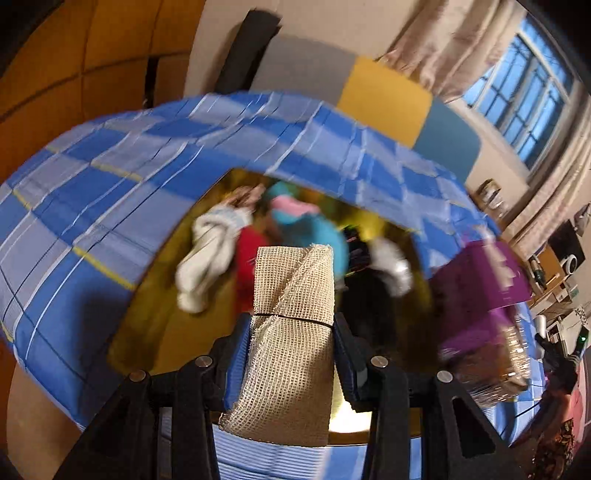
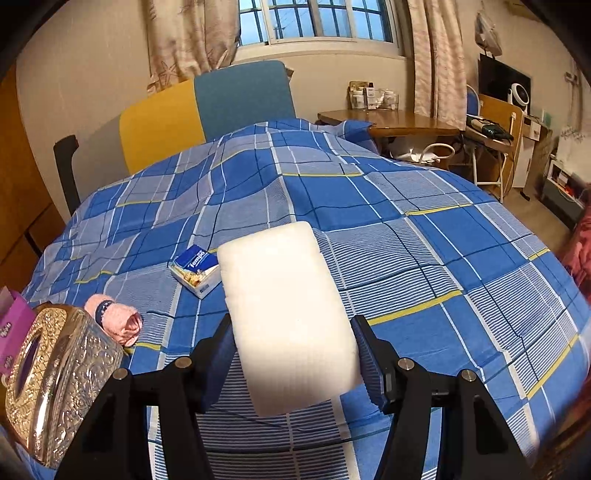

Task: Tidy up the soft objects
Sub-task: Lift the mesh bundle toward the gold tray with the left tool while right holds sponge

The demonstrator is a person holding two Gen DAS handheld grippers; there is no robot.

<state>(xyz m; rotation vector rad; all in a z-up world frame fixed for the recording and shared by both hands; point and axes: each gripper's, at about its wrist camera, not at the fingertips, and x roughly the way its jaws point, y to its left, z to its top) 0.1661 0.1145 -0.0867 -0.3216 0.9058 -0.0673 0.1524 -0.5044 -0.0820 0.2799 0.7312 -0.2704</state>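
Observation:
My left gripper (image 1: 291, 325) is shut on a rolled beige mesh cloth (image 1: 291, 314) tied with a black band. It holds the roll above a yellow-brown box (image 1: 155, 306) that sits on the blue plaid bedspread (image 1: 110, 177). The box holds several blurred soft things: a white cloth (image 1: 207, 258), a red piece (image 1: 247, 258), a teal and pink piece (image 1: 295, 214). My right gripper (image 2: 291, 343) is shut on a white foam block (image 2: 284, 310), held above the bedspread (image 2: 406, 240). A pink rolled cloth (image 2: 118, 317) lies at the left.
A purple packet (image 1: 480, 284) and an ornate silver tissue box (image 2: 55, 373) stand by the box. A blue tissue pack (image 2: 197, 271) lies on the bed. A yellow and teal headboard (image 2: 207, 110), a wooden table (image 2: 391, 122) and a window (image 2: 314, 18) are behind.

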